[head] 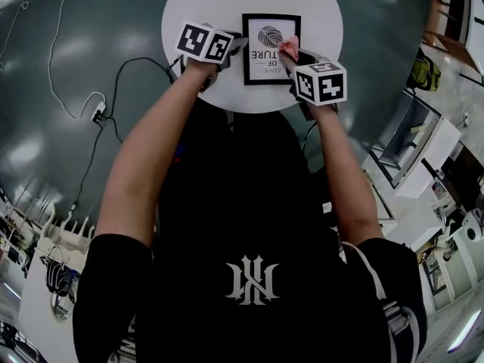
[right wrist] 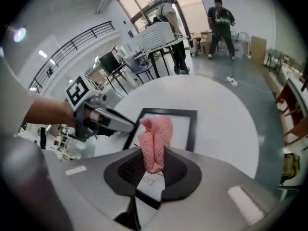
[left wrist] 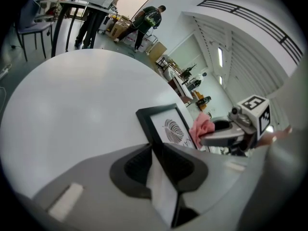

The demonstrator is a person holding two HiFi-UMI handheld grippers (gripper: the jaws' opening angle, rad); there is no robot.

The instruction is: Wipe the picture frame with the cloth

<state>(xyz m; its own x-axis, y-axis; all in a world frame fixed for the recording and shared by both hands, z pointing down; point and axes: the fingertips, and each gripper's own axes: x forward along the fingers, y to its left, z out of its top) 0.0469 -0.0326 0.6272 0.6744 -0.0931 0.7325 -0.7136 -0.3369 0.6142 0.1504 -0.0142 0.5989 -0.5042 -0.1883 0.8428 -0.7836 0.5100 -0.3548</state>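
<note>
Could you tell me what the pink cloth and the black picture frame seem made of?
Pink cloth: soft matte knit or mesh fabric; a grid of small holes shows.
Black rectangular picture frame: smooth dark border, perhaps plastic or painted wood.

From the head view, cannot see the left edge of the picture frame (head: 271, 49), covered by the left gripper (head: 236, 46). Cannot read the print (head: 266, 54) whole: cut short on the right by the cloth (head: 288, 48) and the right gripper (head: 293, 56). Loses the near rim of the table (head: 189, 6) under both arms (head: 144, 165). In the left gripper view, hides the frame's near part behind the jaws. In the right gripper view, covers the frame's middle with cloth. Far people (right wrist: 219, 28) too small to make out.
</note>
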